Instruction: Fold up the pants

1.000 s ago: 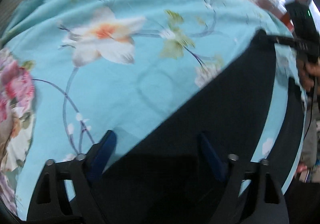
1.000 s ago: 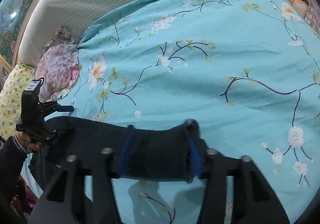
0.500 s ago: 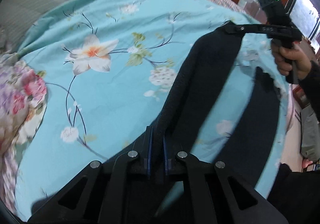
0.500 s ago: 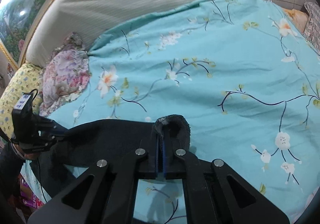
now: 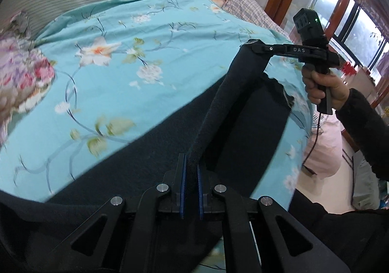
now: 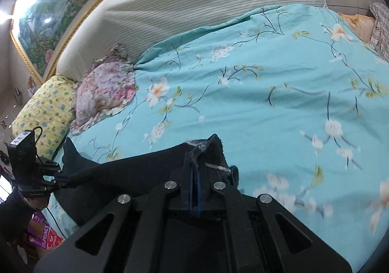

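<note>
Dark pants [image 5: 150, 158] hang taut over the bed [image 5: 126, 93]; we pinch one edge in each hand-held gripper, left [image 5: 190, 187] and right [image 6: 195, 190]; folding barely begun.

"DAS" on right claw [image 5: 254, 47], "PRUNES" on box [image 6: 45, 240]

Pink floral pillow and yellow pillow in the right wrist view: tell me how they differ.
The pink floral pillow has big pink and lilac blooms and a ruffled edge; the yellow pillow has tiny blue and green flowers on pale yellow and a plain edge. The pink floral pillow lies against the blue quilt; the yellow pillow lies farther left, beyond it. Both sit at the head of the bed, touching each other.
</note>
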